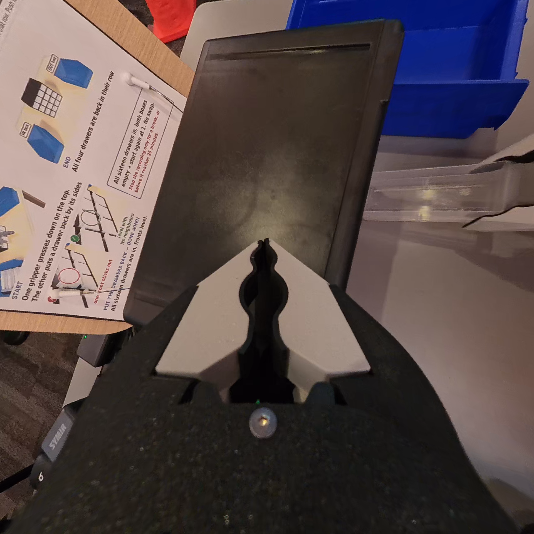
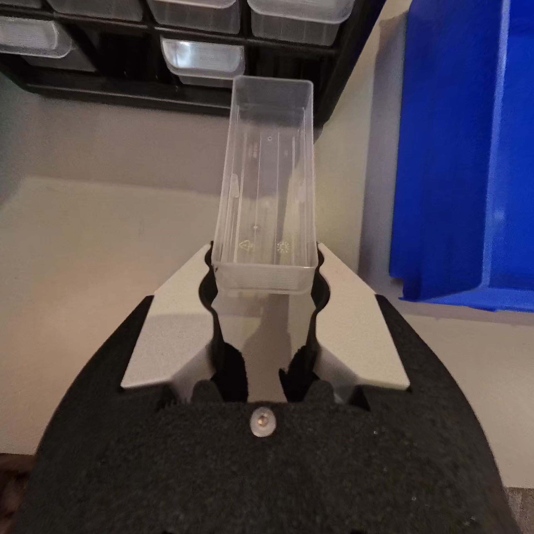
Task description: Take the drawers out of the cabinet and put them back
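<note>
Left tongs [image 1: 263, 241]: tips pressed together, nothing between them, resting over the flat top of the black plastic drawer cabinet [image 1: 277, 150]. Whether the tips touch the top cannot be told.

Right tongs [image 2: 264, 260]: clamped on the two long sides of a clear, empty rectangular plastic drawer [image 2: 267, 187], gripped near its ribbed front end. The drawer points away from the tongs toward the cabinet front, its far end just before the lower right corner of the black frame, held above the pale grey surface [image 2: 101, 231].

Cabinet front, seen from the right tongs: clear drawers sit in several compartments; dark open compartments show in the lower row on either side of one seated clear drawer [image 2: 202, 57].

Large blue plastic bin [image 2: 462, 144] stands to the right of the cabinet, close beside it. A printed, illustrated instruction sheet [image 1: 72, 150] lies on a wood-grain board left of the cabinet.
</note>
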### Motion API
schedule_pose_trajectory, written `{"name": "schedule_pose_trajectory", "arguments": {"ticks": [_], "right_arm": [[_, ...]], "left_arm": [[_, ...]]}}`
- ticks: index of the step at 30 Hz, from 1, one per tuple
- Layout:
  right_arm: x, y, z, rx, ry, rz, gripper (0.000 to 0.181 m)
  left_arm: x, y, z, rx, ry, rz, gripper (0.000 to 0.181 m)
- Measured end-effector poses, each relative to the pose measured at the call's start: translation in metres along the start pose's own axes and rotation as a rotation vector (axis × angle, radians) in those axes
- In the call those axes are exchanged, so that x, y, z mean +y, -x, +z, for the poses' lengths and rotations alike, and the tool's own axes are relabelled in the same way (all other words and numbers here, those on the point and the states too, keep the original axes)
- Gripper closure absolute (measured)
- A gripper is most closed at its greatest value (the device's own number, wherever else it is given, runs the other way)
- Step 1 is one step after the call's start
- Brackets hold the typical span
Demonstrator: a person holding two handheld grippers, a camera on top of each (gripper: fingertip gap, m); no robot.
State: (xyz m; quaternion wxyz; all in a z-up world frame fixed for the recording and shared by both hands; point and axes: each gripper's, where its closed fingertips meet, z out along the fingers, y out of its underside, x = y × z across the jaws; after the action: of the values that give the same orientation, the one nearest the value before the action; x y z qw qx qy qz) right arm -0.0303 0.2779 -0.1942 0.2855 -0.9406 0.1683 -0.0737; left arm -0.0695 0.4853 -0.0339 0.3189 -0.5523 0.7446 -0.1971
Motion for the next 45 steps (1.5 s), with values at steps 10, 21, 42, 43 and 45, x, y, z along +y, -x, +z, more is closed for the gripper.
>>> {"name": "schedule_pose_trajectory", "arguments": {"ticks": [10,21,42,43,45], "right_arm": [[-0.009,-0.004,0.005,0.011,0.009,0.06,0.116],[-0.019,-0.005,0.018,0.017,-0.027,0.062,0.116],[-0.07,-0.015,0.086,0.019,-0.226,0.007,0.116],[-0.074,-0.016,0.088,0.019,-0.24,0.0,0.114],[-0.08,-0.02,0.091,0.041,-0.264,-0.015,0.103]], "left_arm": [[0.001,-0.001,-0.001,0.029,-0.018,-0.012,0.181],[0.001,-0.002,-0.001,0.032,-0.019,-0.017,0.181],[0.001,-0.002,-0.001,0.032,-0.023,-0.02,0.181],[0.001,-0.002,-0.001,0.032,-0.023,-0.02,0.181],[0.001,-0.002,-0.001,0.032,-0.023,-0.022,0.181]]}}
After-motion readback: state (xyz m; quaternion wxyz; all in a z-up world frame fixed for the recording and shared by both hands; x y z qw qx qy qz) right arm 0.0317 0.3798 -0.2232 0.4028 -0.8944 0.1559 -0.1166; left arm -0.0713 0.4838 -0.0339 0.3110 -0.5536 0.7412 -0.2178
